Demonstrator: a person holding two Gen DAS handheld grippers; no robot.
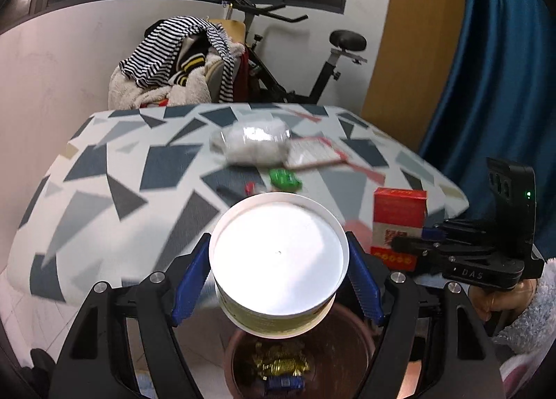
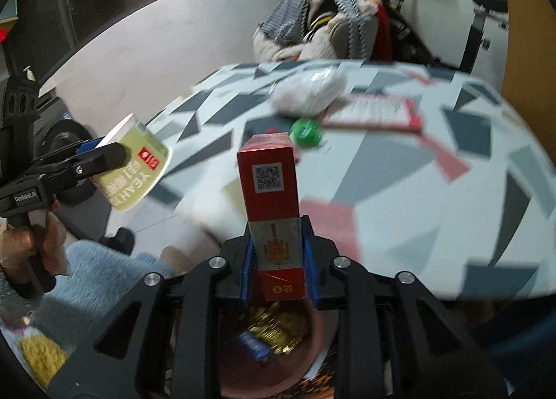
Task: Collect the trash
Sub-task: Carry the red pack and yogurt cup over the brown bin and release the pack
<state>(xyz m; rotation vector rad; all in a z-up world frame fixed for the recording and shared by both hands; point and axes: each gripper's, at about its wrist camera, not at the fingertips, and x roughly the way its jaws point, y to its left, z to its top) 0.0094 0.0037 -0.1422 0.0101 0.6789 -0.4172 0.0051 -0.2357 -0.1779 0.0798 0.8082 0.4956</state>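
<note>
Now both grippers carry trash above a brown bin.
Left gripper [image 1: 278, 281], jaws pinching a white-lidded tub [image 1: 278, 253], frame centre; right gripper [image 2: 278, 260] clamps a red carton [image 2: 271, 187]. The bin [image 2: 312, 357] lies at bottom centre; next, probably, release over its opening.

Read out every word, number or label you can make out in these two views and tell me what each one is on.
"DAS": black right gripper body.
"GenRobot.AI": black left gripper body.
"YEAH": pale green round tub; its other characters are unreadable.
"20", upside down: red rectangular carton; it also bears a QR code.
</note>
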